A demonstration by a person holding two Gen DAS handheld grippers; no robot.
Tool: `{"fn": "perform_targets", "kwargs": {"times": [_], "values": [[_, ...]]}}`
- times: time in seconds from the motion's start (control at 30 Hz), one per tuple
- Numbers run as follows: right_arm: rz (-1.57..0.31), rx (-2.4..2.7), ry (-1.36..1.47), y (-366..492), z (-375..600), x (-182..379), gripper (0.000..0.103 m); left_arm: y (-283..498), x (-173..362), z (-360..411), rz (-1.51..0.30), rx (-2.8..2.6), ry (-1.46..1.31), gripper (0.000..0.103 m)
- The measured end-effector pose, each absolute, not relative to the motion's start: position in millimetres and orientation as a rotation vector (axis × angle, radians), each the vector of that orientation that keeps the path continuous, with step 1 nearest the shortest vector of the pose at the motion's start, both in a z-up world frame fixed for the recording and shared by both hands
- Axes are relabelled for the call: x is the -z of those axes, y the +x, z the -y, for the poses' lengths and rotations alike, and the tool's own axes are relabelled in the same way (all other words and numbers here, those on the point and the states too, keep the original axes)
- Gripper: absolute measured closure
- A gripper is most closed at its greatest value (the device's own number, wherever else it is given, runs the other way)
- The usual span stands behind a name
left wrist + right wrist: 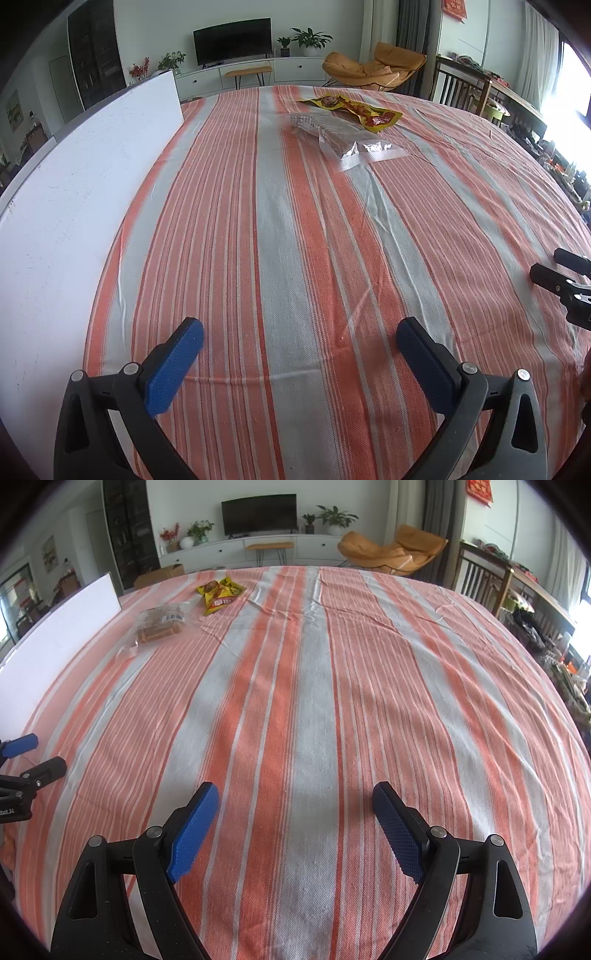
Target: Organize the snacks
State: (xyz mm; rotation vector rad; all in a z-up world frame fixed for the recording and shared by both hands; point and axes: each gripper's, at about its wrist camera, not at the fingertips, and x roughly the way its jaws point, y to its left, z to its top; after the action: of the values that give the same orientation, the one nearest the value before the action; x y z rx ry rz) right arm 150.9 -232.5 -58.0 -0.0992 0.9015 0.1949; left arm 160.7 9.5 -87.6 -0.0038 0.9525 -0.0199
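Nearest the lens, the left gripper [300,341] hangs with its blue-padded jaws spread wide and empty over the orange-and-grey striped tablecloth [288,258]. The right gripper [295,812] is likewise parted and holds nothing. Well beyond both, near the far edge, lie a clear plastic bag of brown biscuits [159,624] and, just beside it, a yellow-and-red foil snack packet [221,591]. A white board [74,177] runs along the left side. The organizing looks unstarted: both snacks untouched, everything still to do.

Two snack packs lie side by side far across the counter [332,701]: pouch [220,593] behind clear bag [159,624]; board [59,627] along the left edge.
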Motion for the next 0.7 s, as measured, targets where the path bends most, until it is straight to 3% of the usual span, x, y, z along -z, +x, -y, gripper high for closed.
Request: {"fn": "perform_targets", "kwargs": {"times": [0.3,0.37,0.43,0.6,0.7], "values": [[-0.901,-0.196,-0.098,153,233,59,0.015,160,87,-9,-0.963,0.015,-0.007,0.000],[-0.901,-0.197,-0.098,154,232,60,0.015,170,85,-9,-1.059,0.009,-0.020,0.000],[-0.901,-0.198,-0.096,151,232,58,0.015,191,80,-7,-1.122,0.053,-0.062,0.000],[-0.900,-0.199,-0.096,146,233,56,0.015,264,31,-3,-1.063,0.060,-0.191,0.000],[-0.901,-0.202,-0.095,146,233,56,0.014,327,29,2,-1.101,0.014,-0.198,0.000]]}}
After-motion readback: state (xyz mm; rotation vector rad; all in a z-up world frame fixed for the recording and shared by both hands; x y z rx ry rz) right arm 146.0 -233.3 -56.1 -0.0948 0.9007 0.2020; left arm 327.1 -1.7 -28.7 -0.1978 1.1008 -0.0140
